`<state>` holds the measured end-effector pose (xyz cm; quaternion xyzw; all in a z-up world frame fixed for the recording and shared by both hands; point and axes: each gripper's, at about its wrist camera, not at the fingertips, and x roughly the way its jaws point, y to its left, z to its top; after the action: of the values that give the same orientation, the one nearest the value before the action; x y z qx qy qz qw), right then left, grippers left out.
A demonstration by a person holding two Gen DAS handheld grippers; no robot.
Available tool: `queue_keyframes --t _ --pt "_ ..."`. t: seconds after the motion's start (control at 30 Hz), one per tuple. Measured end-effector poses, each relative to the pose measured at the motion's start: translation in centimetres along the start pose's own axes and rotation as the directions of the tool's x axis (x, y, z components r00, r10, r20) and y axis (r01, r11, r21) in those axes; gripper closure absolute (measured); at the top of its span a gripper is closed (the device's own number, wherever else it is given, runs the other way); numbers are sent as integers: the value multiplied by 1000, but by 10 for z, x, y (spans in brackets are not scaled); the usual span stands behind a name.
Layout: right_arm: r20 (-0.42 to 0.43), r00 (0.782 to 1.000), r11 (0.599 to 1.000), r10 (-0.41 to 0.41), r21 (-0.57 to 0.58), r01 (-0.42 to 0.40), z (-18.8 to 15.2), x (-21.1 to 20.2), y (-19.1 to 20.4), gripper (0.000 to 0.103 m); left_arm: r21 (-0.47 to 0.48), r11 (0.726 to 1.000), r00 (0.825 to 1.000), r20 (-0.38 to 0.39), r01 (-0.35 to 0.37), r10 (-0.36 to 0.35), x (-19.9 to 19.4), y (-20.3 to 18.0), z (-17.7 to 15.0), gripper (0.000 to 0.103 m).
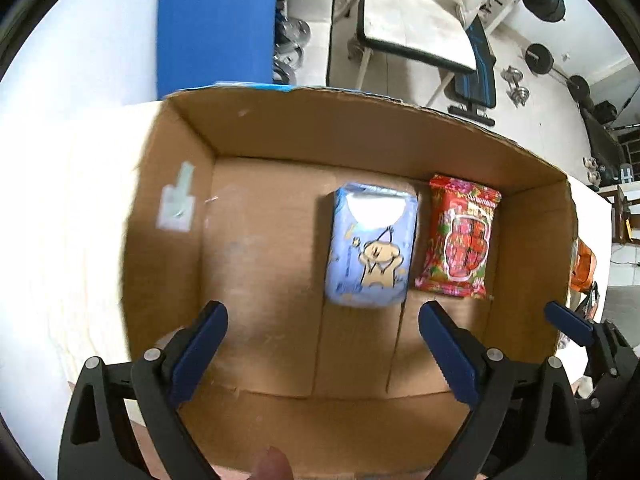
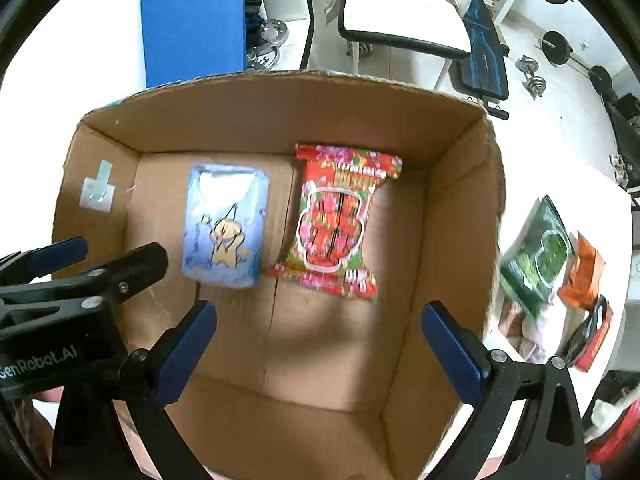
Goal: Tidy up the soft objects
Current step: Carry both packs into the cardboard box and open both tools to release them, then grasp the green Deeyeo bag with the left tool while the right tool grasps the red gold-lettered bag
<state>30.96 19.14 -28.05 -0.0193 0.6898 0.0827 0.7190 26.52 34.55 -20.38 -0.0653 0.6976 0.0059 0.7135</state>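
An open cardboard box (image 1: 256, 128) (image 2: 452, 128) sits on a white table. Inside lie a light blue soft pack with a cartoon bear (image 1: 370, 246) (image 2: 224, 226) and, to its right, a red flowery packet (image 1: 460, 236) (image 2: 336, 224). My left gripper (image 1: 322, 332) is open and empty above the box's near part; it also shows at the left of the right wrist view (image 2: 100, 256). My right gripper (image 2: 320, 332) is open and empty above the box floor; one of its fingertips (image 1: 568, 322) shows in the left wrist view.
On the table right of the box lie a green packet (image 2: 536, 256), an orange packet (image 2: 582, 280) (image 1: 582, 266) and a red-black item (image 2: 592, 340). A blue panel (image 1: 216, 24) (image 2: 194, 24) stands behind the box. A chair and gym weights are on the floor beyond.
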Motion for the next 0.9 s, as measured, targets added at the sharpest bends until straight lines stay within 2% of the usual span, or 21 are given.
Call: queue_keyframes --t 0.03,0.3,0.6,0.7,0.8,0.9 --pt "5 1000 1000 1 1 -1 -5 -3 0 0 -3 1000 1000 13 -5 5 7 -5 6 5" --pt "82 997 1000 5 25 -7 -57 -47 -4 0 7 997 986 153 -71 69 -30 -7 -31 5" --pt "139 988 998 61 24 -64 -92 -91 -8 0 -17 998 975 214 -55 58 -75 -20 -65 5" --pt "169 981 994 96 29 -103 -101 -105 -17 0 -4 998 968 245 -64 63 -93 -37 -69 5" --pt "235 961 986 148 40 -162 -109 -123 -39 0 33 996 954 290 -83 69 -115 -68 -70 5" --pt "307 943 987 131 47 -152 -116 -142 -71 0 96 992 944 327 -84 48 -127 -111 -70 5"
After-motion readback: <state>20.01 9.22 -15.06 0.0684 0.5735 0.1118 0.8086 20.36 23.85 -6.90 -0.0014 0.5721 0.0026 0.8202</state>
